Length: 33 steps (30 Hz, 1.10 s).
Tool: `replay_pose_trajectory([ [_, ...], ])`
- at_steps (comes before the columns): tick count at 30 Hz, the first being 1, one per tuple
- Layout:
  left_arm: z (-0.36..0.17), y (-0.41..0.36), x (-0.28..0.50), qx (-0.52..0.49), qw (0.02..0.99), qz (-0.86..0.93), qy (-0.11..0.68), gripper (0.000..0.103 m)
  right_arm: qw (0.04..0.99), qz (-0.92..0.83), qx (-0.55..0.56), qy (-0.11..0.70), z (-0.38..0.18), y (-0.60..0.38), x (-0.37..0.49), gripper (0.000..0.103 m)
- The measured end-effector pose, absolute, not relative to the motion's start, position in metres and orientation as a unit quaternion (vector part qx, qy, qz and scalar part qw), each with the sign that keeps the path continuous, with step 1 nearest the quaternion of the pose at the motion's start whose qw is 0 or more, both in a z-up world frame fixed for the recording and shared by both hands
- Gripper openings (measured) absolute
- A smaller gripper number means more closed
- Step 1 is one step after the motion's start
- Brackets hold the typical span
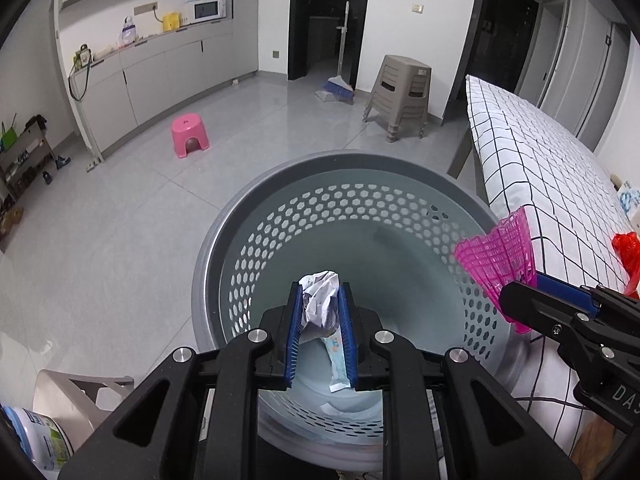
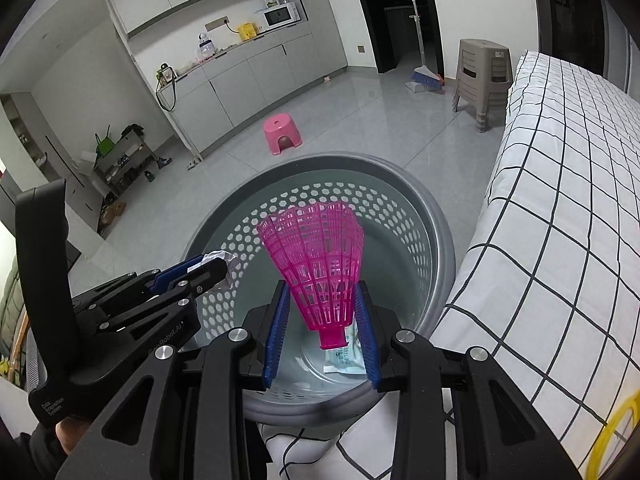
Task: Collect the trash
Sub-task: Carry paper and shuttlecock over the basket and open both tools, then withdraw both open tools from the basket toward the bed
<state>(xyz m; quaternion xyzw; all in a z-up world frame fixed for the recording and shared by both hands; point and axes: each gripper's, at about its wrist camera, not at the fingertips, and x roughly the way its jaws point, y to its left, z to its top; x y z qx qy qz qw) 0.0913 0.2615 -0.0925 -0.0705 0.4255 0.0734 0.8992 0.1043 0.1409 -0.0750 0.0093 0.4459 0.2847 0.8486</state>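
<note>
A grey perforated trash basket point(image 1: 280, 216) stands on the floor below both grippers; it also shows in the right wrist view point(image 2: 416, 216). My left gripper point(image 1: 320, 300) is shut on a crumpled white paper ball point(image 1: 320, 296) and holds it over the basket. My right gripper point(image 2: 322, 292) is shut on a pink plastic shuttlecock point(image 2: 320, 264), also over the basket. A light blue wrapper point(image 2: 346, 354) lies on the basket's bottom. In the left wrist view the right gripper point(image 1: 516, 292) with the shuttlecock point(image 1: 500, 256) is at the right.
A table with a checked white cloth point(image 2: 560, 200) runs along the right. A red item point(image 1: 628, 252) lies on it. A pink stool point(image 1: 189, 135), stacked grey stools point(image 1: 404, 92) and a broom point(image 1: 340, 84) stand on the tiled floor.
</note>
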Motion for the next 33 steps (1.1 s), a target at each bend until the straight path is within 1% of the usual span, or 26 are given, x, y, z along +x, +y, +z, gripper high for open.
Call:
replay_pose_trajectory([
  [3, -0.095, 0.261, 0.094, -0.07, 0.897, 0.074, 0.43, 0.021, 0.849, 0.284, 0.01, 0.445, -0.076, 0.141, 0.104, 0.035],
  [4, -0.096, 0.26, 0.094, -0.07, 0.897, 0.075, 0.43, 0.021, 0.849, 0.284, 0.011, 0.446, -0.076, 0.141, 0.105, 0.038],
  [5, -0.096, 0.261, 0.094, -0.071, 0.898, 0.075, 0.429, 0.021, 0.849, 0.284, 0.013, 0.446, -0.076, 0.141, 0.106, 0.044],
  [7, -0.095, 0.261, 0.093, -0.072, 0.898, 0.078, 0.428, 0.029, 0.85, 0.285, 0.018, 0.444, -0.074, 0.139, 0.106, 0.055],
  [8, -0.095, 0.262, 0.093, -0.073, 0.898, 0.079, 0.427, 0.032, 0.851, 0.285, 0.02, 0.44, -0.073, 0.138, 0.106, 0.056],
  [10, -0.095, 0.263, 0.092, -0.075, 0.898, 0.081, 0.426, 0.041, 0.852, 0.286, 0.021, 0.438, -0.073, 0.137, 0.107, 0.056],
  [11, -0.095, 0.263, 0.093, -0.075, 0.898, 0.082, 0.426, 0.043, 0.851, 0.286, 0.02, 0.439, -0.074, 0.137, 0.107, 0.056],
  [13, -0.095, 0.264, 0.092, -0.077, 0.898, 0.085, 0.424, 0.052, 0.852, 0.286, 0.019, 0.439, -0.075, 0.137, 0.108, 0.056],
  [21, -0.094, 0.267, 0.089, -0.078, 0.897, 0.09, 0.427, 0.058, 0.853, 0.285, 0.023, 0.436, -0.074, 0.136, 0.105, 0.056],
  [28, -0.089, 0.268, 0.081, -0.08, 0.899, 0.093, 0.421, 0.069, 0.856, 0.282, 0.027, 0.433, -0.069, 0.134, 0.103, 0.056],
  [33, -0.081, 0.269, 0.073, -0.08, 0.9, 0.094, 0.418, 0.072, 0.86, 0.278, 0.034, 0.427, -0.061, 0.127, 0.096, 0.056],
])
